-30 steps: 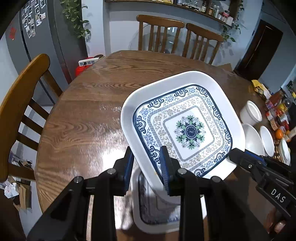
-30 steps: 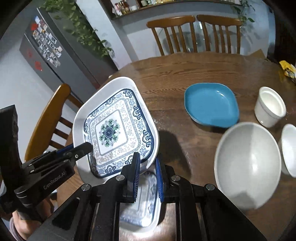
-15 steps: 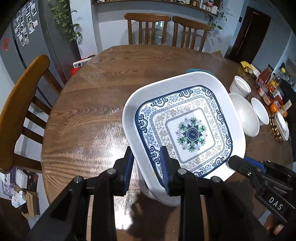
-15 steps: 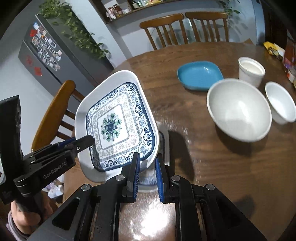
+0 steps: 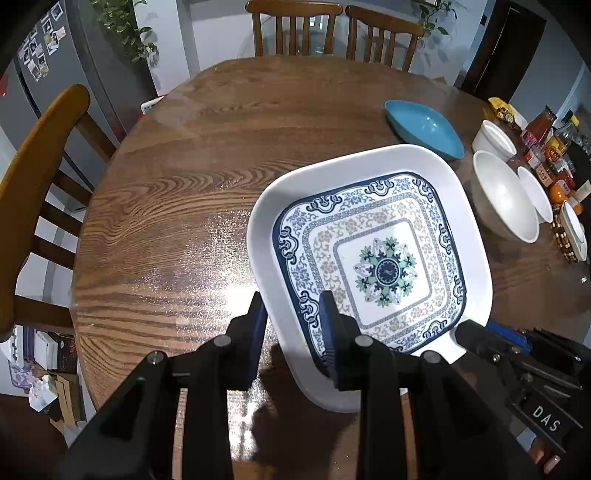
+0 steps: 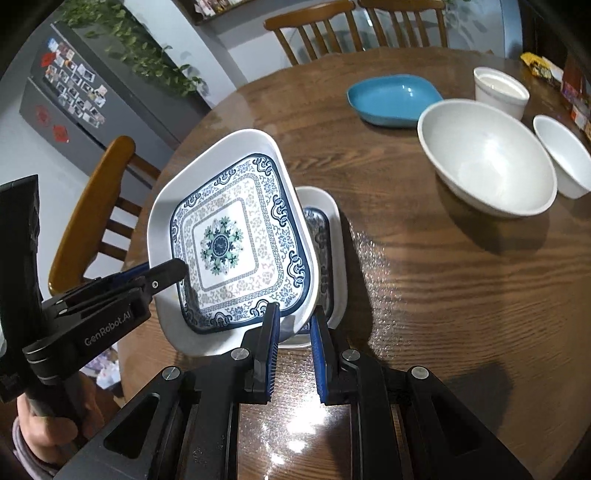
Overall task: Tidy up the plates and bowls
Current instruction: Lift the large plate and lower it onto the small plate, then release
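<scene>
A square white plate with a blue floral pattern point(image 5: 380, 258) point(image 6: 229, 240) is held tilted above the round wooden table point(image 5: 192, 192). My left gripper point(image 5: 293, 332) is shut on its near-left rim. My right gripper point(image 6: 293, 336) is shut on its near-right rim; in the left wrist view it shows at the plate's lower right corner point(image 5: 476, 336). A second patterned plate point(image 6: 328, 254) lies flat on the table under the held one, mostly hidden. A blue plate point(image 6: 393, 98), a large white bowl point(image 6: 487, 162), a smaller white bowl point(image 6: 563, 158) and a white cup point(image 6: 500, 92) stand to the right.
Wooden chairs stand at the far side point(image 5: 332, 26) and at the left point(image 5: 40, 158) of the table. Jars, packets and an orange point(image 5: 550, 155) crowd the right edge. A fridge with photos point(image 6: 70, 85) stands at the back left.
Both grippers have lifted the patterned plate higher and pulled back, so more of the table, the blue plate and the bowls have come into view.
</scene>
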